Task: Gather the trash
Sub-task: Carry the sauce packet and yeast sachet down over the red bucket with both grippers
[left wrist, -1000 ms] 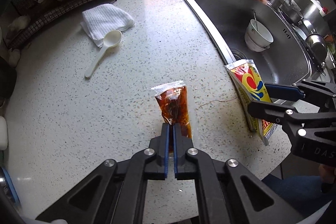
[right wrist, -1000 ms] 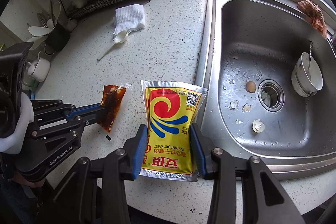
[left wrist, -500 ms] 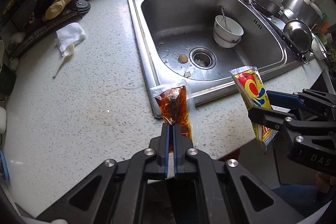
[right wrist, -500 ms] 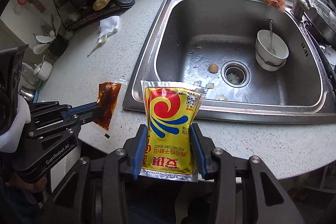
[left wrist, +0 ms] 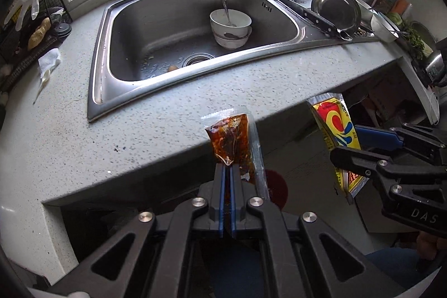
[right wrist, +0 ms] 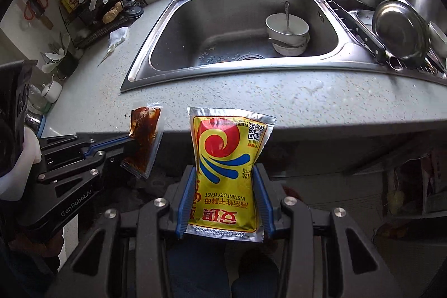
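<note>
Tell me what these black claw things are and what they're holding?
They are grabbers that a person holds, one in each hand, and each has a small camera looking along its two fingers. One picture comes from the left grabber, one from the right. The left gripper pinches a clear sauce packet with brown sauce inside. The right gripper squeezes a yellow yeast packet. Both packets are in the air, just past the edge of the grey counter. Behind is a metal sink with stacked white bowls and a spoon.
</note>
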Demonstrator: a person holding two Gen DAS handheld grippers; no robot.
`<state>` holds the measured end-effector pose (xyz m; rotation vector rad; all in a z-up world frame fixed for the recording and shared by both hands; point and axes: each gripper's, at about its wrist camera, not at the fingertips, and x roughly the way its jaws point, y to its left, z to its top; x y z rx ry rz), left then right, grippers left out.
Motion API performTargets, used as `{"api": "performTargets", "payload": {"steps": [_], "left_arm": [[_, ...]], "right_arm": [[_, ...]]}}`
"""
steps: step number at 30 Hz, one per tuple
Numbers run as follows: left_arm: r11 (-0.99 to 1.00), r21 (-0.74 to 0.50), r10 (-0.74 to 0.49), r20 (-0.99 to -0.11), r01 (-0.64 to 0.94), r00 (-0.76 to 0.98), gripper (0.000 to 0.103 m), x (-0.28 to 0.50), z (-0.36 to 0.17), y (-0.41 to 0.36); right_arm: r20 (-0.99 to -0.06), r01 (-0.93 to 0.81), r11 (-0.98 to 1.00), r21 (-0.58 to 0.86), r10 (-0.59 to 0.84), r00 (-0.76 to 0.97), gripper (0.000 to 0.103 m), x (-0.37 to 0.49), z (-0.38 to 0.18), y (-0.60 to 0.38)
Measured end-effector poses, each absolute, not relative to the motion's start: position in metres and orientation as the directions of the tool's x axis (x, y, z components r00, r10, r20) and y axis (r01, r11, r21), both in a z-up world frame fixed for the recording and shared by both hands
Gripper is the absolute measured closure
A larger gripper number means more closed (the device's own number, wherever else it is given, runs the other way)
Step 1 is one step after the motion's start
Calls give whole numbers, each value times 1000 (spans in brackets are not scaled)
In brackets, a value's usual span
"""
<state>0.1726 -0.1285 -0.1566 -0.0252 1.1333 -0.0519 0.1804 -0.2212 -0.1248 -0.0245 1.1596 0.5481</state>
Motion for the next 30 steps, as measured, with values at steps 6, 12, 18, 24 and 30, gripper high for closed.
{"api": "performTargets", "payload": {"steps": [6, 12, 18, 24, 30], "left_arm": [[993, -49, -85, -922, 104, 377, 100, 162, -183, -185], [983, -80, -129, -940, 164, 316, 100, 166, -231, -224], [974, -74, -133, -953, 216, 273, 100, 177, -293, -247], [964, -114, -161, -969, 241, 185, 100, 190, -375, -256], [959, -168, -197, -974, 229, 112, 100, 200, -458, -261]], "right_arm": [[-899, -341, 907, 247, 346, 267, 64, 157, -146, -266], [-919, -253, 937, 242, 305, 251, 64, 145, -179, -299], [-939, -186, 953, 240, 276, 204, 64, 146, -241, -322], [-956, -150, 964, 220, 243, 162, 64, 151, -313, -332], [-969, -107, 974, 200, 213, 126, 64, 159, -391, -342]]}}
